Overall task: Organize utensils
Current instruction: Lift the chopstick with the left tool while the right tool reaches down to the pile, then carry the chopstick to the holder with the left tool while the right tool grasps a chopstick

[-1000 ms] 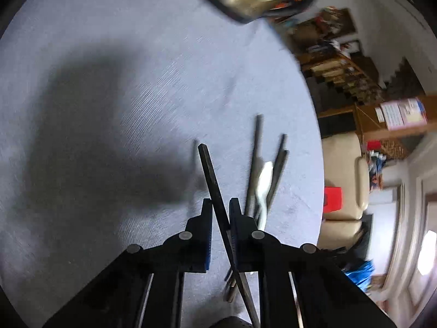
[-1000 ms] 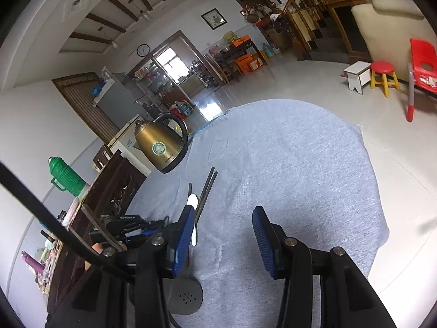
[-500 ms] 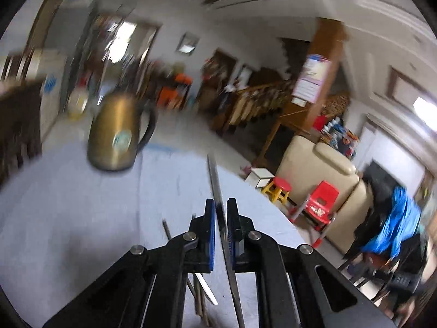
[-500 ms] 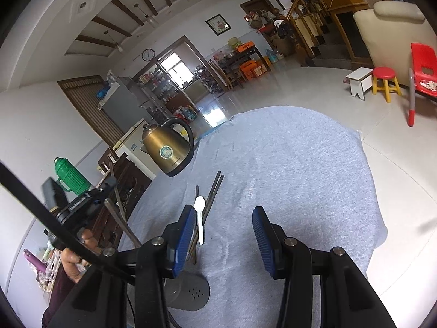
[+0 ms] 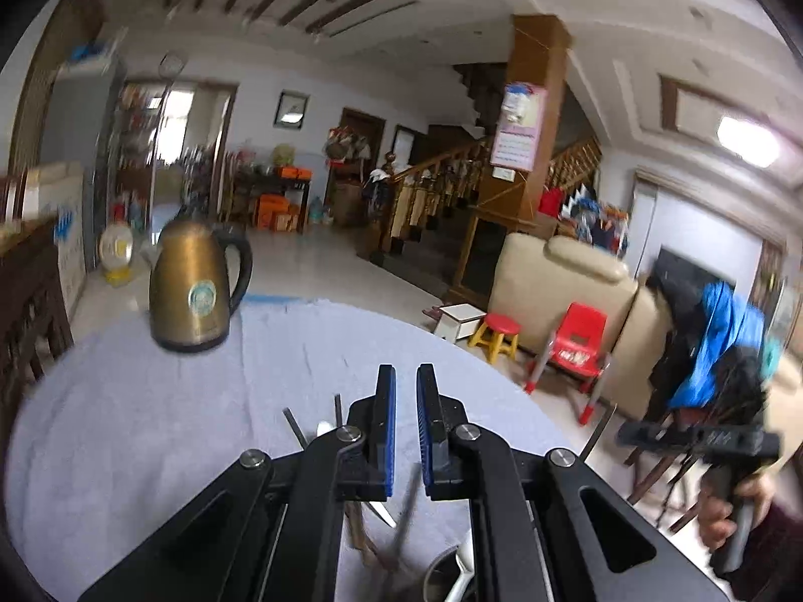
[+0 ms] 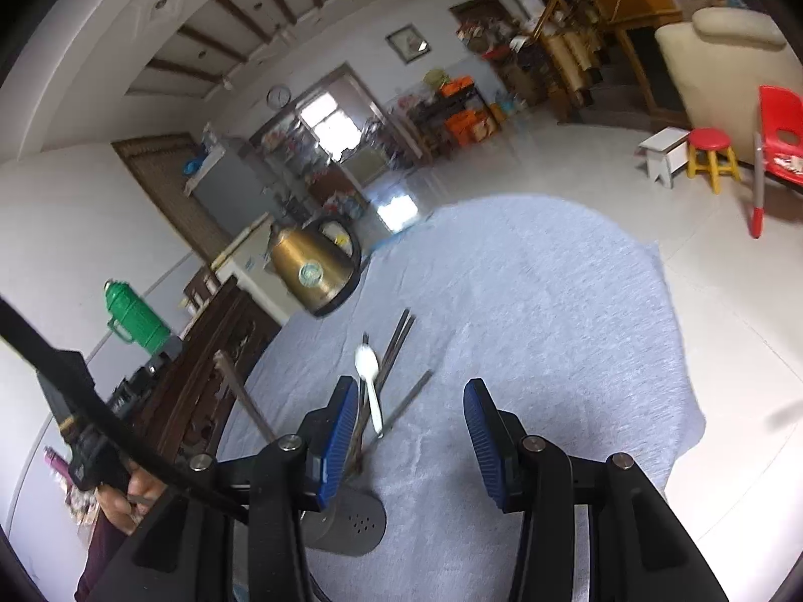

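Note:
A grey perforated utensil holder (image 6: pixel 351 527) stands on the grey tablecloth (image 6: pixel 552 311), holding a white spoon (image 6: pixel 369 381) and several dark chopsticks (image 6: pixel 396 341). One blurred chopstick (image 6: pixel 409 399) leans out of it to the right. My left gripper (image 5: pixel 405 431) sits just above the holder (image 5: pixel 444 577), its jaws a narrow gap apart with nothing between them; the blurred chopstick (image 5: pixel 406 511) lies below it. My right gripper (image 6: pixel 414 431) is open and empty, just right of the holder.
A brass kettle (image 5: pixel 193 291) stands at the far left of the table. A dark wooden chair (image 6: pixel 201 381) is by the table's left edge. Beyond the table's right edge are a red stool (image 6: pixel 710 148) and a red chair (image 6: pixel 783 135).
My left gripper tilted up from the table and let go of the dark chopstick it held; that chopstick now drops into the holder. My right gripper stayed open and shifted slightly.

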Tool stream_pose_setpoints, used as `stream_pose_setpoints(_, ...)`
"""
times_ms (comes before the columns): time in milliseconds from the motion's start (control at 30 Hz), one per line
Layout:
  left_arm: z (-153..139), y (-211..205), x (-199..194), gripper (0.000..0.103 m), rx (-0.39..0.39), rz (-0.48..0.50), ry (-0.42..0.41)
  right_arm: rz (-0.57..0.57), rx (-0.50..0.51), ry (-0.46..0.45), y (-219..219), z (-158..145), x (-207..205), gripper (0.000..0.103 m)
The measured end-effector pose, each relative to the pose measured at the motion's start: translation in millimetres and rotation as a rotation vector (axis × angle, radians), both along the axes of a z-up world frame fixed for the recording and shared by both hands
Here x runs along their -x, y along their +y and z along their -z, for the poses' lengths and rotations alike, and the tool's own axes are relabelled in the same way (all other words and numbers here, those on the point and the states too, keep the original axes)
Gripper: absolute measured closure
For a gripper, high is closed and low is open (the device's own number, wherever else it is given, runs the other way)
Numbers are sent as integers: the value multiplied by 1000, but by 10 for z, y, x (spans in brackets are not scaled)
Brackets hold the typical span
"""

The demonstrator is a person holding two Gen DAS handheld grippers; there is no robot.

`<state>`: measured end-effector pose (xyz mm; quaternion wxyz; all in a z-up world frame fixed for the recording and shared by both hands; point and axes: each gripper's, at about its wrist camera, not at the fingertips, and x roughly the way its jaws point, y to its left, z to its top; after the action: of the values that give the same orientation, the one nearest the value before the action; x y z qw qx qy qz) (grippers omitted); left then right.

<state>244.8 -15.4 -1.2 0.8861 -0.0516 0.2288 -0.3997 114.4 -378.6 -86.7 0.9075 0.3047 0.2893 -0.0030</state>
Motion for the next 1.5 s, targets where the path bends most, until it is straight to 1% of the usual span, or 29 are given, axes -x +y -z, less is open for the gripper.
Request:
stream_pose_setpoints(33,1,64,-18,95,10,-11,20,-22,-18,23,-10,38,-68,54)
stream_pose_setpoints(100,7,160,-66,95,23,-27,49,-68,-87,78,-72,165,-273,47)
stream_pose_setpoints(167,33,282,-77,95,31,-47,76,-100,-149,149,-131,328,-529,47)
stream_pose_setpoints(233,81,422,-55,95,36,-69,90,-132,-227,239,-187,542,-854,47)
stream_pose_setpoints(267,100,486,-49,95,36,-77,95,-141,-253,292,-191,643,-992,47)
stream_pose_setpoints(300,139,535,-33,95,37,-85,101,-127,-278,368,-190,768,-1156,47)
stream_pose_setpoints(367,201,638,-24,95,36,-104,116,-136,-302,458,-135,936,-1392,47)
stream_pose_setpoints(400,241,692,-22,95,38,-113,128,-134,-302,517,-78,1036,-1538,49)
stream_pose_setpoints(433,274,722,-35,95,45,-114,140,-124,-301,549,-52,1089,-1611,52)
stream_pose_setpoints(500,341,786,-37,95,55,-113,163,-128,-301,624,45,1261,-1831,68)
stream_pose_setpoints(567,411,812,-23,95,38,-117,174,-109,-286,669,88,1368,-1962,71)
stream_pose_setpoints(600,436,817,-19,95,29,-118,176,-91,-272,689,114,1421,-2034,74)
stream_pose_setpoints(667,490,836,9,95,13,-116,185,-62,-222,701,140,1431,-2127,82)
stream_pose_setpoints(733,535,853,48,95,7,-112,195,-44,-161,729,199,1414,-2206,86)
stream_pose_setpoints(767,557,862,65,95,7,-109,202,-50,-109,743,256,1406,-2246,93)
stream_pose_setpoints(800,574,872,82,95,9,-108,206,-68,-38,744,327,1384,-2279,92)
stream_pose_setpoints(867,590,883,123,95,14,-107,210,-84,18,747,387,1351,-2304,95)
stream_pose_setpoints(900,598,888,135,95,14,-104,214,-93,44,719,416,1317,-2298,102)
stream_pose_setpoints(967,591,883,190,95,11,-100,228,-108,34,639,421,1233,-2267,103)
stream_pose_setpoints(1033,582,879,229,95,-2,-107,231,-94,7,562,355,1098,-2182,103)
stream_pose_setpoints(1100,573,882,267,95,-8,-115,234,-84,1,449,278,872,-2070,103)
stream_pose_setpoints(1167,563,890,306,95,0,-118,241,-78,4,382,223,694,-2012,103)
stream_pose_setpoints(1200,560,887,321,95,-2,-122,241,-75,18,366,203,590,-1968,103)
stream_pose_setpoints(1267,560,874,356,95,-5,-126,246,-83,1,401,195,560,-1947,102)
stream_pose_setpoints(1300,558,868,369,95,-2,-125,249,-121,-46,460,211,644,-1976,102)
stream_pose_setpoints(1333,552,861,376,95,2,-123,249,-140,-81,546,234,791,-2015,102)
stream_pose_setpoints(1367,550,856,379,95,2,-122,246,-138,-89,615,238,906,-2064,98)
stream_pose_setpoints(1467,560,842,372,95,-6,-120,243,-161,-82,730,317,1218,-2154,98)
stream_pose_setpoints(1500,570,843,355,95,-10,-120,245,-163,-112,773,349,1342,-2195,98)
